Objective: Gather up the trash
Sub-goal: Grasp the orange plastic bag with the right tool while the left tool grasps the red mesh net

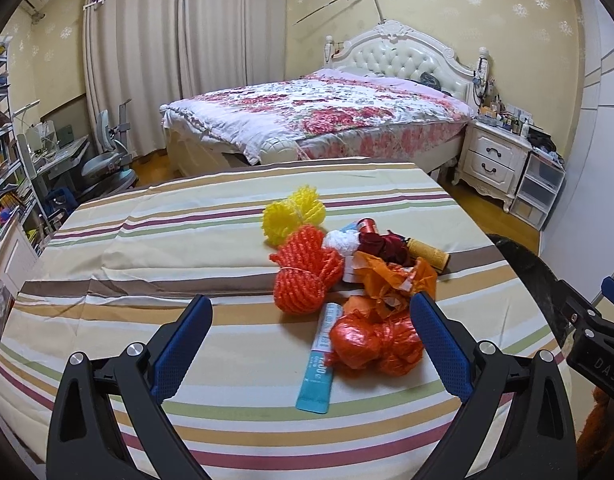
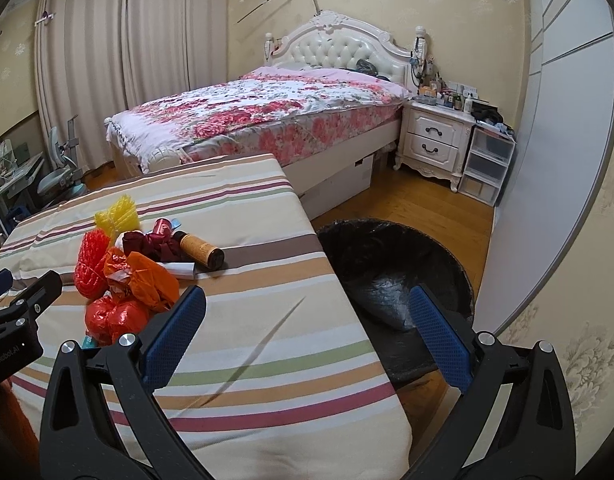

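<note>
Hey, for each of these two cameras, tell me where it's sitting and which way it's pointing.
Left wrist: rides the left tongs, open above the striped cover, facing the trash pile's orange bag, bed behind; the right tongs show at the right edge.
Right wrist: rides the right tongs, open over the cover's edge, facing the black-lined bin; the left tongs show at left.
Shared: pile, cover, bed, nightstand.

Glossy crinkled plastic bag on matt striped cloth.
</note>
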The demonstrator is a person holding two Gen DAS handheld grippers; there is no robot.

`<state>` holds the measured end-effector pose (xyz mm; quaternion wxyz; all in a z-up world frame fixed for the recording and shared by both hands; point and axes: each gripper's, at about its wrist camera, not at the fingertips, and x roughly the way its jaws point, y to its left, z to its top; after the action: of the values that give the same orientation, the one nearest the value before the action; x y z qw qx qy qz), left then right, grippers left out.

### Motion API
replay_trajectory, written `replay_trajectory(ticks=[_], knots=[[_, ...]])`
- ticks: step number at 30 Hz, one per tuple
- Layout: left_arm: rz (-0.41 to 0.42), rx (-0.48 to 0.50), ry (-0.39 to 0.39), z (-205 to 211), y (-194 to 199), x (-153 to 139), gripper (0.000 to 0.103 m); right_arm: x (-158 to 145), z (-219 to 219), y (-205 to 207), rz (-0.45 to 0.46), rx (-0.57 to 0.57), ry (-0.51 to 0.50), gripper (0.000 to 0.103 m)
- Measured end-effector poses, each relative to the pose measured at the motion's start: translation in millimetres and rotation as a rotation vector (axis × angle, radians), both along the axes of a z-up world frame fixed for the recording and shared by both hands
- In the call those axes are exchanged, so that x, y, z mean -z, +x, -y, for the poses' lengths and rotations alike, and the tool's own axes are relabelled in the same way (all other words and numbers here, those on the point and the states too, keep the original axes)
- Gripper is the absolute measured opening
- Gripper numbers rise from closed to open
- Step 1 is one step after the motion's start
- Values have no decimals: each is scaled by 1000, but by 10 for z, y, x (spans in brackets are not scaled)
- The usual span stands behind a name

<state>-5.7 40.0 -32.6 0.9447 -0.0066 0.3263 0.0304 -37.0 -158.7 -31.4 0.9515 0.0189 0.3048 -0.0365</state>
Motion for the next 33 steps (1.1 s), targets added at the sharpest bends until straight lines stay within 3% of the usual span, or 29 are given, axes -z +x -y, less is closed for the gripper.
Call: replay_trajectory(ticks=[3,7,18,21,23,26,29,33], knots=[[-14,-26,6,-151,-25,45,96,4,-130,11,-9,-34,-2,98],[-25,-48,29,-325,-76,85,96,5,-331,72,-34,-90,-3,84],[-62,-75,29,-655,-69,103,91,-46,-981,320,-84,-246,-32,84],[-75,-79,24,-713,-4,100,81,-13,-1118,414,-105,-274,-45,84],[-89,-83,14,-748,19,115,79,16,-1198,457,-120,-287,-50,83],[-98,-95,-1,-811,42,125,79,72,-1267,504,-148,-300,-62,74],[-107,-103,-14,-846,71,145,79,147,-1275,569,-184,-304,-52,55],[-116,-102,-30,-851,100,174,80,171,-1250,575,-179,-312,-40,50]])
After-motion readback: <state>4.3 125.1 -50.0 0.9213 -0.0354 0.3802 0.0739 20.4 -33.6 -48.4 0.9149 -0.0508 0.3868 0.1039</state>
